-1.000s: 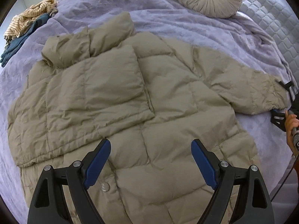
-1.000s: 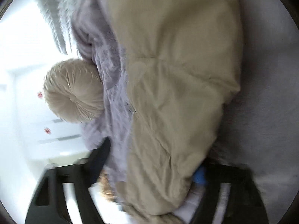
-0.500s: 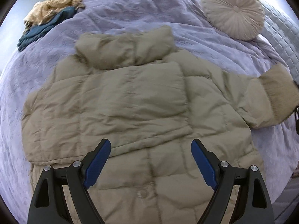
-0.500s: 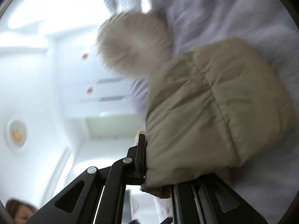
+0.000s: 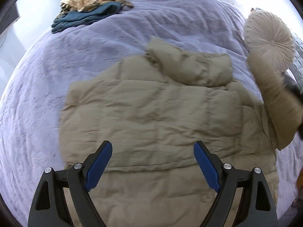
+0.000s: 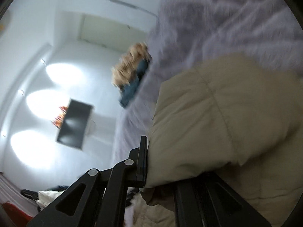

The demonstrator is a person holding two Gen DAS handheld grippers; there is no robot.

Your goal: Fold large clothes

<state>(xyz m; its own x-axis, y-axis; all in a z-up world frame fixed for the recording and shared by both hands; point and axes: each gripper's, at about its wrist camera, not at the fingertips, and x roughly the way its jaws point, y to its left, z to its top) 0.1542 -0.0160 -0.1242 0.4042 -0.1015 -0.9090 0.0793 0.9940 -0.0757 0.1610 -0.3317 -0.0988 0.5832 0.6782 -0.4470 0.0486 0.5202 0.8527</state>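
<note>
A beige puffer jacket (image 5: 151, 117) lies front-up on the lilac bed cover (image 5: 75, 56), its left sleeve folded across the chest, collar at the far side. My left gripper (image 5: 152, 162) hovers open and empty above the jacket's lower front. My right gripper (image 6: 161, 172) is shut on the jacket's right sleeve (image 6: 217, 123) and holds it lifted off the bed; the raised sleeve shows in the left wrist view (image 5: 274, 102) at the right edge. The right fingertips are hidden by the fabric.
A round beige cushion (image 5: 270, 41) sits at the far right of the bed. A pile of tan and teal clothes (image 5: 89, 7) lies at the far left corner, also blurred in the right wrist view (image 6: 132, 71). A dark screen (image 6: 73, 124) hangs on the wall.
My right gripper closed on the right sleeve's cuff and lifted it up off the bed, swinging toward the jacket body. My left gripper's view swung leftward, staying open above the jacket.
</note>
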